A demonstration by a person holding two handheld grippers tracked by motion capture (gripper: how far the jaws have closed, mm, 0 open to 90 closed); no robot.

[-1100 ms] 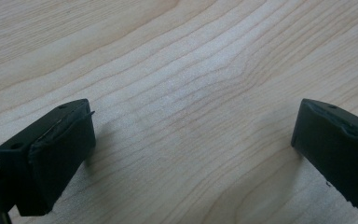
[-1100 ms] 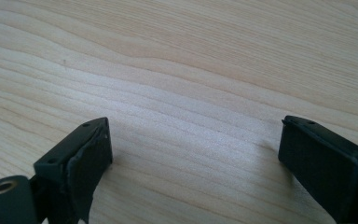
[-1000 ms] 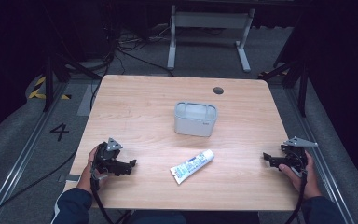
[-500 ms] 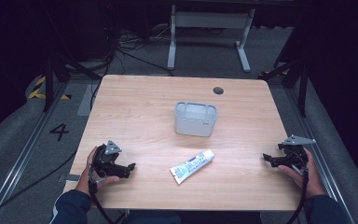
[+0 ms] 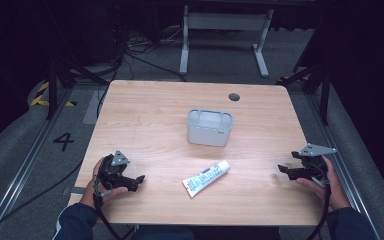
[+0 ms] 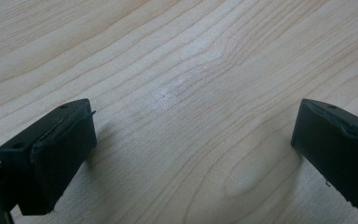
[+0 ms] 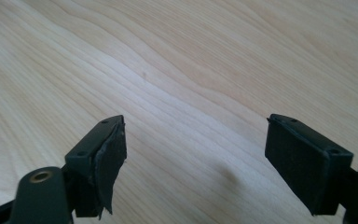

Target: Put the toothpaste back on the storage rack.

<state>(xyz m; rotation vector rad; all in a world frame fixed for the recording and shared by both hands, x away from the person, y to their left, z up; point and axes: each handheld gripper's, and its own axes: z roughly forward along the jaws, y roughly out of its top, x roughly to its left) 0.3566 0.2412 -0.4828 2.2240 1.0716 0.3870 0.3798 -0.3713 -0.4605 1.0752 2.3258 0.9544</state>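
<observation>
While two grippers gape, one tube [image 5: 206,178] and one bin [image 5: 210,127] sit.

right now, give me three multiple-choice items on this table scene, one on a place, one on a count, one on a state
1. Where does the white and blue tube lie relative to the grey plastic bin?
A. inside it
B. on the light wooden table, nearer the person
C. behind it

2. How many loose items sit on the table?
A. two
B. four
C. six

3. How do the left gripper and right gripper stand?
A. both open, empty
B. both shut on the tube
C. one holds the bin

Key: 1 B, the high view shows the tube in front of the bin; 2 A, just tube and bin; 3 A, each gripper view shows jaws apart over bare wood.
</observation>
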